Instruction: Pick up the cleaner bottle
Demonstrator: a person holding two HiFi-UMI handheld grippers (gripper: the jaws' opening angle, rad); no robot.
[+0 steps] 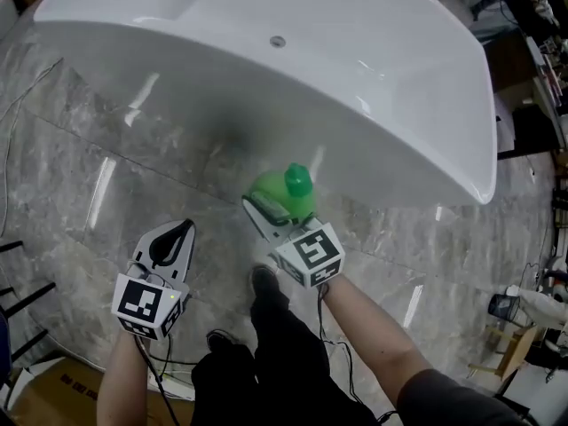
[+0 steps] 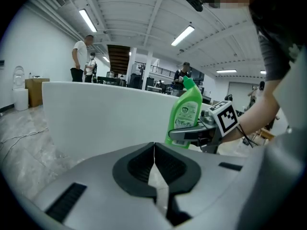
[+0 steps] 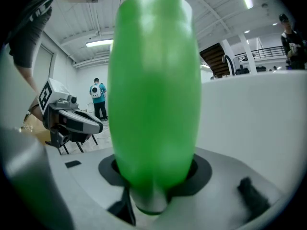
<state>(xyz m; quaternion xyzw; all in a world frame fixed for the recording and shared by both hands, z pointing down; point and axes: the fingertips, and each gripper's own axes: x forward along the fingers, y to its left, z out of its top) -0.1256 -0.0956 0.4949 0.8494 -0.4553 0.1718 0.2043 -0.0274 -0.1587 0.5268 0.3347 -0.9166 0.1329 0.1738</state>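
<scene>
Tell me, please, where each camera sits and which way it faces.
Head view: on the person's head, looking steeply down at the bathtub and floor; forearms, legs, left gripper and right gripper show.
Left gripper view: behind its shut fingers, facing the bathtub's side.
Right gripper view: behind its fingers, which clamp the green bottle.
Shared: all three show the bathtub and the green bottle.

Bright, even light comes from ceiling strip lights (image 2: 89, 19), streaking glare on the white bathtub (image 1: 373, 105) and glossy marble floor (image 1: 102, 189); a soft shadow lies under the bathtub. Gripper views bend toward dark corners, and the cleaner bottle (image 3: 153, 90) looms blurred, close to the lens.
</scene>
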